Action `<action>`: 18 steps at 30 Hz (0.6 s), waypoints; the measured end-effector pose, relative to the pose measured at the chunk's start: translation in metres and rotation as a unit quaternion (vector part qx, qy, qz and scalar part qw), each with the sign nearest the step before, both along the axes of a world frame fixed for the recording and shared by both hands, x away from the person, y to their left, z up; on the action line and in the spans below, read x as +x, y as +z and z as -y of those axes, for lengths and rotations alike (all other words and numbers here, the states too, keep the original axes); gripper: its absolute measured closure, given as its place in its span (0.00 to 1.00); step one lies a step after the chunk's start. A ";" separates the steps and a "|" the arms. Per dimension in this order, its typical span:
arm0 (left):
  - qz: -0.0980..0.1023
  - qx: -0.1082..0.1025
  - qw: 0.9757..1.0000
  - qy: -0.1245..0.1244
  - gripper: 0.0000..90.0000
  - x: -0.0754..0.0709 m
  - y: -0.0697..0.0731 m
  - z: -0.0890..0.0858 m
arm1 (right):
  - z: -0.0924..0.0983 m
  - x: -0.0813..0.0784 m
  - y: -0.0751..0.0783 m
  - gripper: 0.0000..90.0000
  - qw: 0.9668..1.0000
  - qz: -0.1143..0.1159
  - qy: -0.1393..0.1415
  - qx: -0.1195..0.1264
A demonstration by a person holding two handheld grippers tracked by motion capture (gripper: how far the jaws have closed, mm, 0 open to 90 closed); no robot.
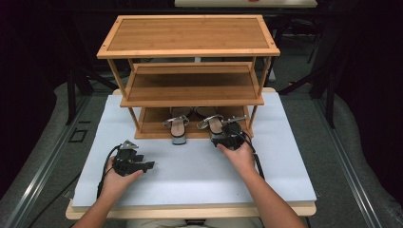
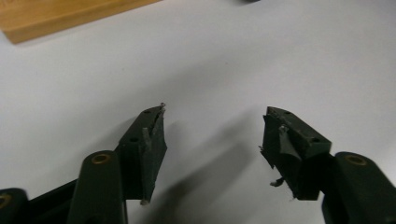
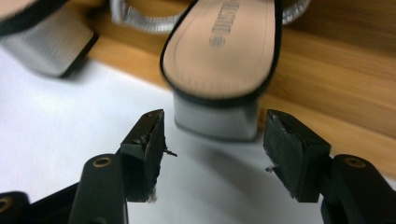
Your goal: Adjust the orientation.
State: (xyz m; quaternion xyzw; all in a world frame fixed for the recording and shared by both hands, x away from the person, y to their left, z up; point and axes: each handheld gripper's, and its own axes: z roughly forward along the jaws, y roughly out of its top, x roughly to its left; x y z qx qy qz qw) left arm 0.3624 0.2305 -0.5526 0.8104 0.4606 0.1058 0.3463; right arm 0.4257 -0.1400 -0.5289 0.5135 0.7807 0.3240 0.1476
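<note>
Sandal (image 3: 219,51) heel faces right hand-held gripper's (image 3: 212,140) open jaws.

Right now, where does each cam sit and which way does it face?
High view: above the person's side, looking forward and down on the white table and bamboo rack; both forearms, left gripper, right gripper.
Left gripper view: rides the left gripper, looking down along open jaws at bare table; rack edge top left.
Right gripper view: rides the right gripper, facing the right sandal, heel block just beyond open jaws.
Shared: high and right gripper views both show the sandals on the bottom shelf.
</note>
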 end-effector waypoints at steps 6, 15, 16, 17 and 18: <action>0.010 0.009 1.000 -0.012 0.68 0.011 0.007 0.011 | 0.018 -0.016 0.004 0.68 1.000 0.009 0.007 -0.001; 0.024 0.011 1.000 -0.004 0.95 0.038 0.016 0.038 | 0.022 -0.006 0.004 0.89 0.999 0.038 -0.028 -0.016; 0.022 0.014 1.000 -0.005 0.95 0.041 0.016 0.040 | 0.022 -0.006 0.004 0.89 0.999 0.038 -0.028 -0.016; 0.024 0.013 1.000 -0.003 0.97 0.045 0.015 0.044 | 0.019 -0.003 0.001 0.90 0.999 0.030 -0.019 -0.009; 0.023 0.013 1.000 -0.002 0.98 0.047 0.014 0.045 | 0.019 -0.003 0.001 0.90 0.999 0.030 -0.019 -0.009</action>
